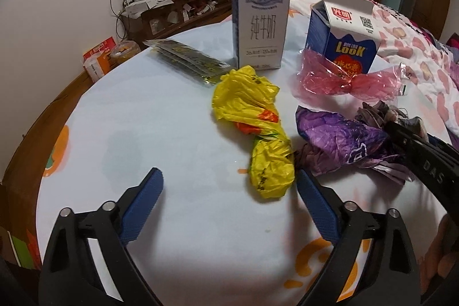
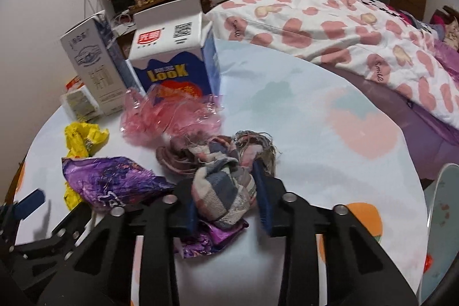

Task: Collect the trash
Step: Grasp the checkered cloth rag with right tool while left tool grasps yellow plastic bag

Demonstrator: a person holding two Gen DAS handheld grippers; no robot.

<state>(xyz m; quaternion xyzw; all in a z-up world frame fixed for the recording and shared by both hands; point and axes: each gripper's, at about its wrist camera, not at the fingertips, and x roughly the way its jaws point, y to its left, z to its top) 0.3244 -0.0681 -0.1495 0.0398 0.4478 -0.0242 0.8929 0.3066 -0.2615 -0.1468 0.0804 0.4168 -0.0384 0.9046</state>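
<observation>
Two blue-padded fingers of the right gripper [image 2: 229, 194] were clamped on a crumpled plaid cloth rag with frayed edges [image 2: 223, 191], which lay on a crinkled purple foil wrapper [image 2: 114, 182] on the pale patterned tablecloth [image 2: 315, 139]. The left gripper [image 1: 229, 188] hovered with its jaws spread wide, its right pad just beside a twisted yellow plastic bag [image 1: 258, 128]. Behind these lay a scrunched pink cellophane wrapper [image 1: 338, 79], touching the front of a blue gable-top carton marked "LooK" [image 1: 341, 39]. A tall white milk carton [image 1: 261, 16] stood upright beside it; whether either carton held anything could not be told. A strip of yellow-printed sachets [image 1: 186, 59] lay flat to its left. Beyond the table were a heart-print quilt [image 2: 344, 33] on a bed and a cluttered wooden shelf [image 1: 183, 2]. The rag's far end was blurred.
</observation>
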